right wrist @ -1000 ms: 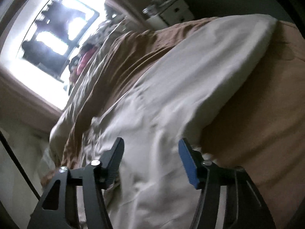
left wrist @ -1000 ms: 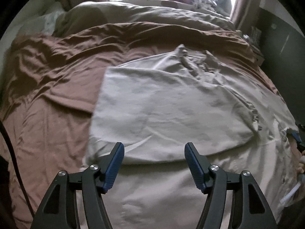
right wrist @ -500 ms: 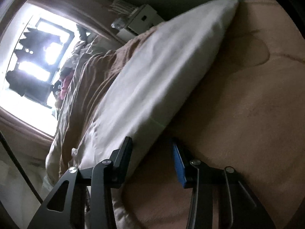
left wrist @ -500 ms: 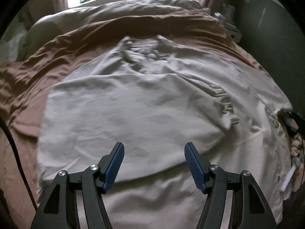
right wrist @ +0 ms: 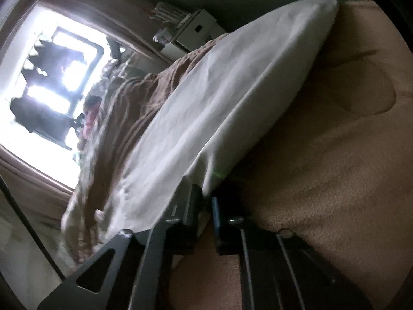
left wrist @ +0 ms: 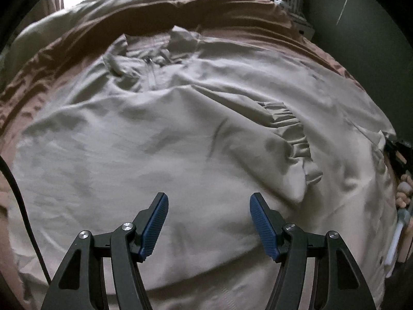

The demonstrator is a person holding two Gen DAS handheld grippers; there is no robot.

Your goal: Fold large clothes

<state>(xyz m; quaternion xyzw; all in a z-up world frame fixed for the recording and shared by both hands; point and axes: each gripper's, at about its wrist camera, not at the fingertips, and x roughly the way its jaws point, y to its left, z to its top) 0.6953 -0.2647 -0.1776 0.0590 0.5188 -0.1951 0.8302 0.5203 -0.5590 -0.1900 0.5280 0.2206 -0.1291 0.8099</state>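
A brown bed sheet (left wrist: 59,51) covered the whole bed, and on it lay a large beige jacket (left wrist: 144,139), spread flat with its zipped collar (left wrist: 149,67) far from the camera and its hem toward the person. One gathered cuff (left wrist: 296,134) of a sleeve rested across the body of the jacket, so I judged that a first fold was already made.

The left gripper (left wrist: 209,222) hung above the near part of the jacket, its blue pads (left wrist: 155,227) wide apart and holding nothing.

The right gripper (right wrist: 206,206) was low at the jacket's right edge (right wrist: 206,175). Its jaws stood almost together with the cloth edge between them, so it seemed to be clamped on the fabric, although the picture was blurred there.

From this gripper the jacket stretched away to the left, its long axis running from hem to collar. The right hand was therefore the nearer one for carrying this side across the body.
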